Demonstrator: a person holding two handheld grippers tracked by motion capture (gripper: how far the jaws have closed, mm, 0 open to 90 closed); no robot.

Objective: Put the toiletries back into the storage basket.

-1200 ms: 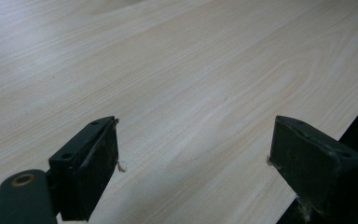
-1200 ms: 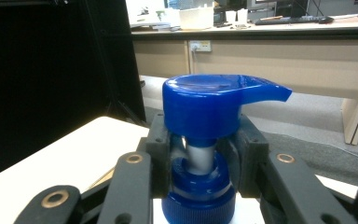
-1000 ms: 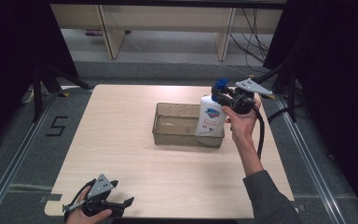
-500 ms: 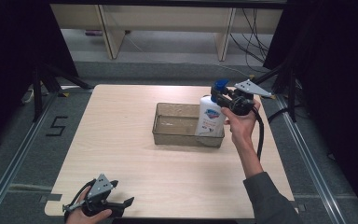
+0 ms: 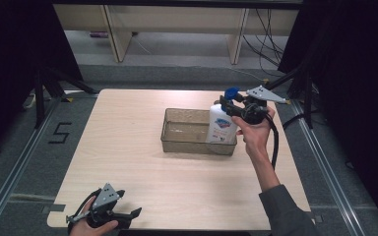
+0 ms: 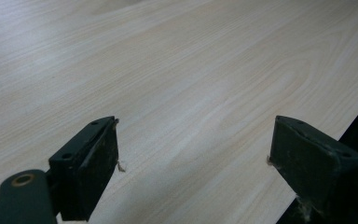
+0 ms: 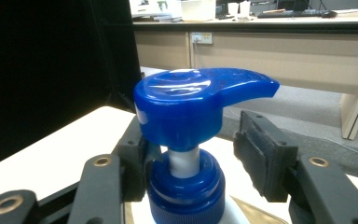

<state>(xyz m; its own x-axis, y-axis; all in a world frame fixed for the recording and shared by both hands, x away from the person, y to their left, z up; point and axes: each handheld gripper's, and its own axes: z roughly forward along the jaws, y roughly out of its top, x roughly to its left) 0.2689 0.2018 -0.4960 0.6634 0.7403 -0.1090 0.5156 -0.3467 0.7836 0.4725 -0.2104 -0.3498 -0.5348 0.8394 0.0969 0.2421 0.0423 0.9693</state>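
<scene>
The bottle point(image 5: 221, 129) stands upright in the tray point(image 5: 177, 146), at the tray's 3 o'clock end, so the placing looks done; what seems left is for the right gripper point(image 5: 229, 107) to back off the pump. Its jaws have just been opening: in the right gripper view they stand on either side of the neck under the blue pump head point(image 7: 191, 107), and the pad point(image 7: 261, 158) at 3 o'clock is clearly off it. The other jaw sits close beside the collar, and whether it touches I cannot tell.

The tray is clear plastic, in the table's point(image 5: 128, 157) 1 o'clock part. Besides the bottle I see nothing in it; its 9 o'clock end looks bare.

The left gripper point(image 5: 128, 216) rests at the table's 7 o'clock corner, jaws spread wide with nothing between them, only bare tabletop in front.
</scene>
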